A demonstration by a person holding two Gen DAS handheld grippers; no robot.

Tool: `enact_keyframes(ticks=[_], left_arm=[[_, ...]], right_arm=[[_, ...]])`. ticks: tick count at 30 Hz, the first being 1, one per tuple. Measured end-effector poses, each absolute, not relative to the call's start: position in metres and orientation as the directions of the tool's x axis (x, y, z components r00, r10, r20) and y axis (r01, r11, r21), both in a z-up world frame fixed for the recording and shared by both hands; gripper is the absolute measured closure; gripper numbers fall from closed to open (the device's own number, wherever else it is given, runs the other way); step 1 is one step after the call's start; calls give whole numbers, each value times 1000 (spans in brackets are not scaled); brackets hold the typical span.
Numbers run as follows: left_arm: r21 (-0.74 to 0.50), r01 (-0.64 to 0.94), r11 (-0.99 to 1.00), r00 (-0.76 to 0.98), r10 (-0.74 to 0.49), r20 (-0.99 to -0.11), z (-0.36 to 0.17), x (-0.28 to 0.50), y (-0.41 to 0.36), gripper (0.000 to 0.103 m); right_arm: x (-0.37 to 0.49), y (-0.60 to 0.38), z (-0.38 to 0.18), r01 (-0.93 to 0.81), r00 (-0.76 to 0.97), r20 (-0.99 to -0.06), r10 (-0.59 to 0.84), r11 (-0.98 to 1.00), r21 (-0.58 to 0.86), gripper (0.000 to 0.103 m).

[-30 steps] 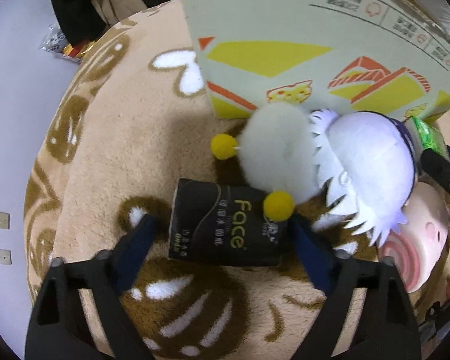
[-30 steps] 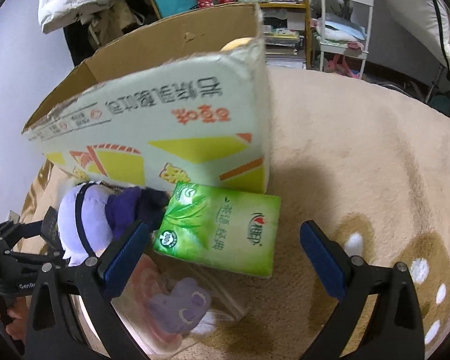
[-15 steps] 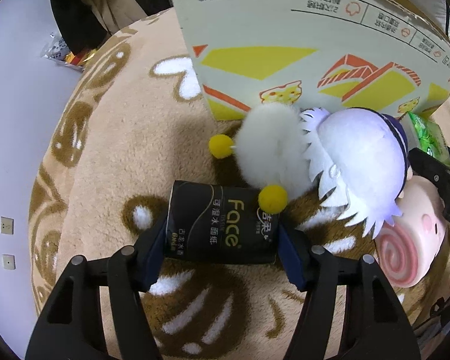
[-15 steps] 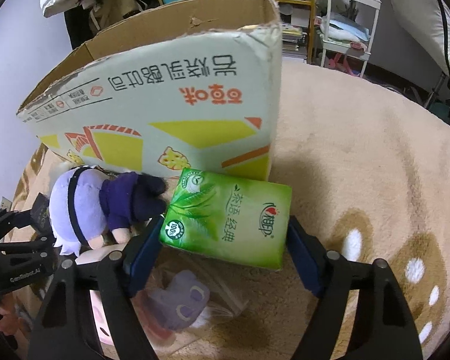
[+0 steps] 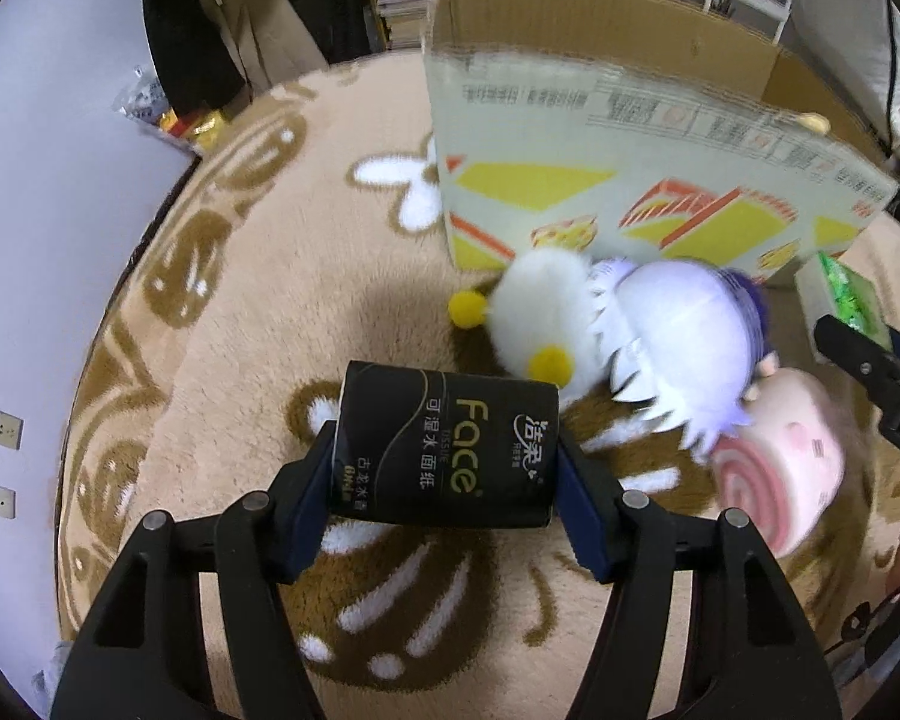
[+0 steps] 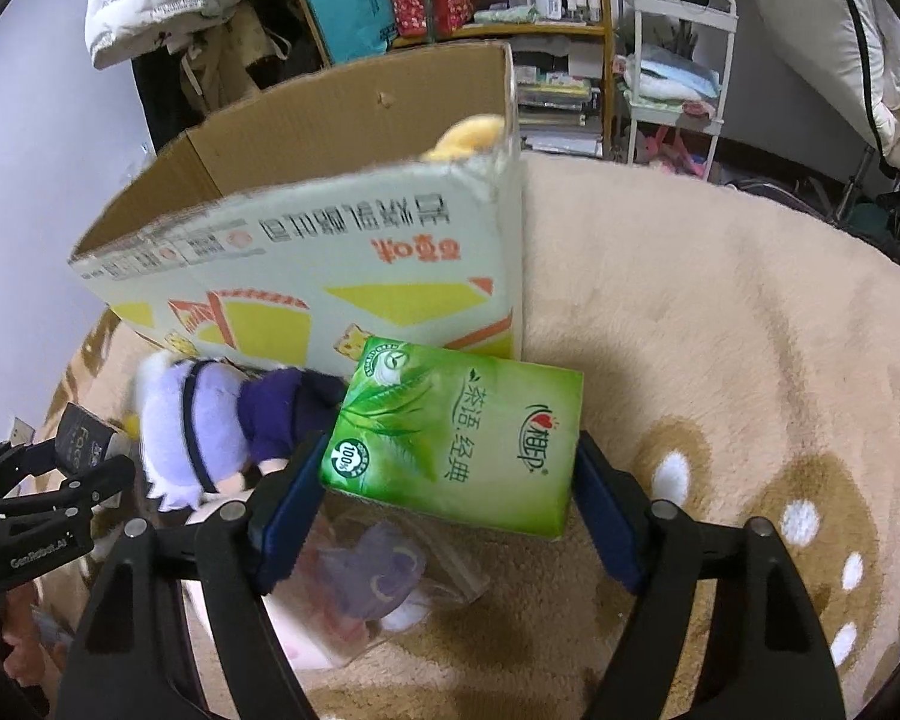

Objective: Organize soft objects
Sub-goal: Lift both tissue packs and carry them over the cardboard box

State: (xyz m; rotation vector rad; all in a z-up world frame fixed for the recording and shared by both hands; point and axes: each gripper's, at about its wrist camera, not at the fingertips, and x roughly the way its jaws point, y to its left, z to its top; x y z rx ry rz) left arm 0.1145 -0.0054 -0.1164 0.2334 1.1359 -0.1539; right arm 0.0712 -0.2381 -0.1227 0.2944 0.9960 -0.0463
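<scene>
Left gripper [image 5: 447, 474] jaws clamp one black tissue pack [image 5: 444, 444], long axis 9-to-3; right gripper [image 6: 450, 492] jaws clamp one green pack [image 6: 459, 438], likewise crosswise. Box [image 6: 330, 264] at 12; two plush toys [image 5: 678, 336] beside.

Even indoor light, moderately bright; soft shadows on rug [image 5: 282, 324]; motion blur on plush toys [image 5: 678, 336]; fisheye bending, dark corners

Box [image 5: 630, 138] set on rug [image 5: 306, 276]; plush doll [image 5: 684, 336] laid before it, fluffy toy [image 5: 540, 312] to its left, roll cushion [image 5: 780, 474] nearer.
</scene>
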Motion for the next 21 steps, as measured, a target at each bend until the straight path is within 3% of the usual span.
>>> enact_keyframes(ticks=[15, 21], left_arm=[[84, 202, 976, 675, -77, -734, -50, 82, 0, 38], [81, 186, 979, 750, -89, -655, -30, 72, 1, 38]], right_arm=[[45, -224, -71, 103, 643, -756, 121, 965, 242, 21], [35, -211, -42, 61, 728, -678, 98, 977, 207, 21]])
